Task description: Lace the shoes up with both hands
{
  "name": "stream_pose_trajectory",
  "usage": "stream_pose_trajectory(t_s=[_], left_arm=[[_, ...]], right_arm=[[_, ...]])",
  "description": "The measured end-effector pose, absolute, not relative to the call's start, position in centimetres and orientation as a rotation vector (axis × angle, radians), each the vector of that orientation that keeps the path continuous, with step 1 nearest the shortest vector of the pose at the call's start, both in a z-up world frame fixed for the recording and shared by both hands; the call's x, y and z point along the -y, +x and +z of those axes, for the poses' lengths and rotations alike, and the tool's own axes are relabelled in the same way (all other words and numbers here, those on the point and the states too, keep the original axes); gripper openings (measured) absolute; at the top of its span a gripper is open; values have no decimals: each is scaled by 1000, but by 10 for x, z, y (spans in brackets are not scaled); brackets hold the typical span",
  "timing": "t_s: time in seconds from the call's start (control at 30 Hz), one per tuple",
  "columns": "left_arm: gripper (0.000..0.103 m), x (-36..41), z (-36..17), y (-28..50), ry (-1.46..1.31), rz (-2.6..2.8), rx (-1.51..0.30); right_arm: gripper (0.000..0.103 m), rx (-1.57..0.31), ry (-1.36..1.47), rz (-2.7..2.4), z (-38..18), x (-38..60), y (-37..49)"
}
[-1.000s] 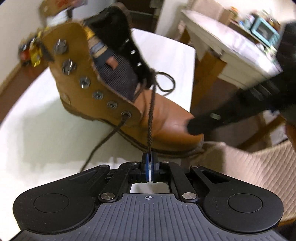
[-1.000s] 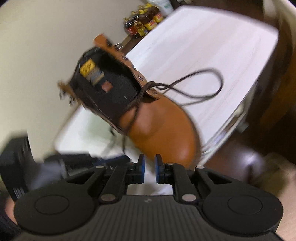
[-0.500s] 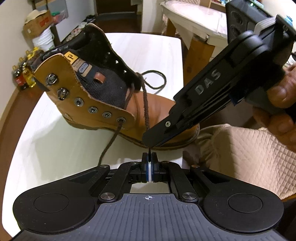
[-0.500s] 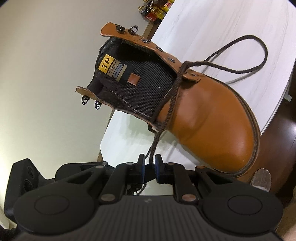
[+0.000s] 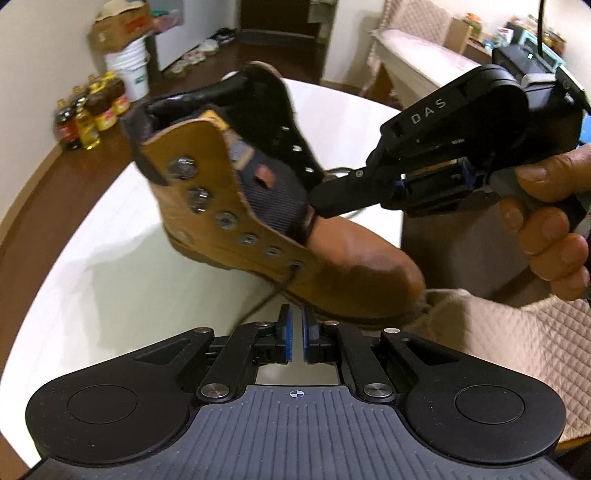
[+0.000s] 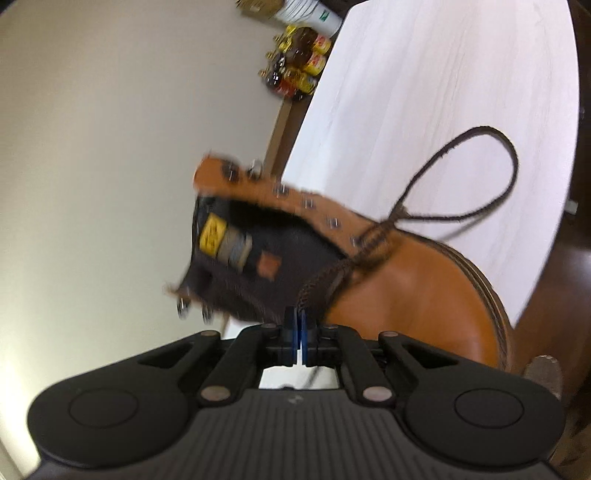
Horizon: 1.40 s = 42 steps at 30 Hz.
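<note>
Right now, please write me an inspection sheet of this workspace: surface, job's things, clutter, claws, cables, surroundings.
Surface: white table, bare around the boot.
Job's things: tan boot lying on the table, tongue open; brown lace through the lowest eyelets only, one loop lying on the table.
Clutter: nothing seen on the table.
Claws: left claw jaws opening, a small gap, nothing between them; right claw shut on the lace near the boot's tongue, held by a hand.
Cables: one dark cable above the right claw.
Surroundings: bottles on the floor, white bucket, quilted fabric at the table edge.
</note>
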<state>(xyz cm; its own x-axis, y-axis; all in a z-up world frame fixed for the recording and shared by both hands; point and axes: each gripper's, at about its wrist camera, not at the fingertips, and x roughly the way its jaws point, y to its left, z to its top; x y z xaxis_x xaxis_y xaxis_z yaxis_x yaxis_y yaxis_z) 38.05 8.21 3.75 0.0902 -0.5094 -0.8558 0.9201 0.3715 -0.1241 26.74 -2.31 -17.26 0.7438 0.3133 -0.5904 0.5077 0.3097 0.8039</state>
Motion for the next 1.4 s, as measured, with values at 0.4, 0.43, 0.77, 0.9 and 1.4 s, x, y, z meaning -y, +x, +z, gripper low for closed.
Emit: stream_pose_trajectory(t_s=[0.4, 0.43, 0.77, 0.9, 1.4], left_arm=[[6, -87, 42, 386, 542, -1133, -946], [8, -86, 43, 385, 550, -1138, -933], [11, -64, 37, 390, 605, -1182, -862], [2, -58, 30, 392, 606, -1199, -882], [2, -190, 17, 428, 942, -849, -1043]], right_arm=[[3, -806, 1371, -88, -204, 13, 287], [3, -818, 1375, -75, -205, 12, 290], [3, -848, 1405, -51, -211, 8, 298], [3, -843, 1414, -52, -213, 5, 299], [10, -814, 1359, -188, -194, 5, 265]])
